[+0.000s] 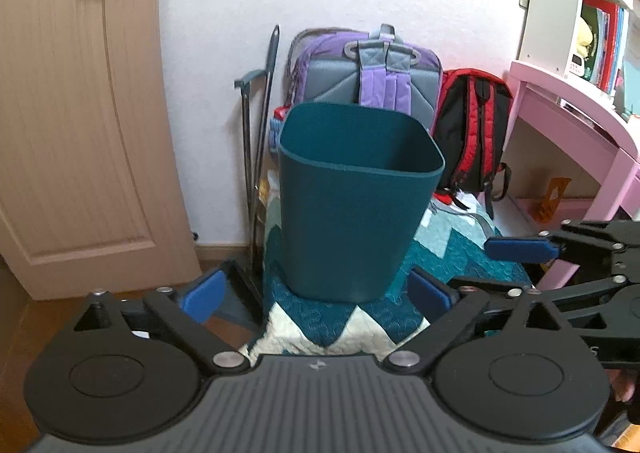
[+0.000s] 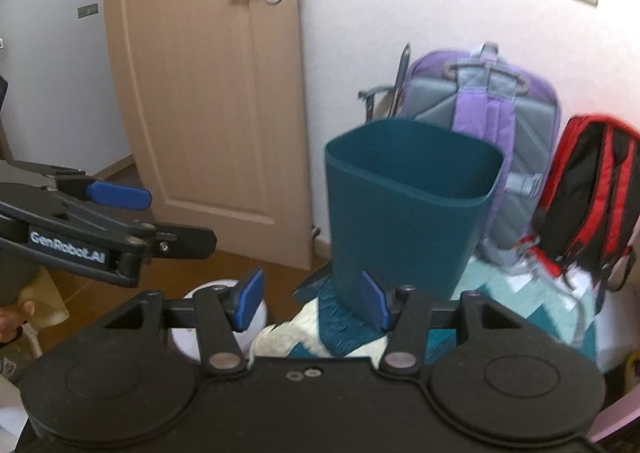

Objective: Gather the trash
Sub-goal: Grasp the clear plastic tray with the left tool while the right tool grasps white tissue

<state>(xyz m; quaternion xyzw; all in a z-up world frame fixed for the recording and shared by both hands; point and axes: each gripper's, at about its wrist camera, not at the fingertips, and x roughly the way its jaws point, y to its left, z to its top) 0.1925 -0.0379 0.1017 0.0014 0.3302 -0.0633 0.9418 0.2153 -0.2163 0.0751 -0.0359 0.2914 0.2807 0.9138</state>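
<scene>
A dark teal trash bin stands upright on a teal and white quilt; I cannot see into it. It also shows in the right wrist view. My left gripper is open and empty, just short of the bin's base. My right gripper is open and empty, its right pad near the bin's lower left side. The right gripper's blue pads show at the right of the left wrist view. The left gripper's blue pad shows at the left of the right wrist view. No trash is in view.
A purple and grey backpack and a red and black backpack lean on the wall behind the bin. A beige door is at left. A pink desk with shelves is at right. A white round object lies on the wooden floor.
</scene>
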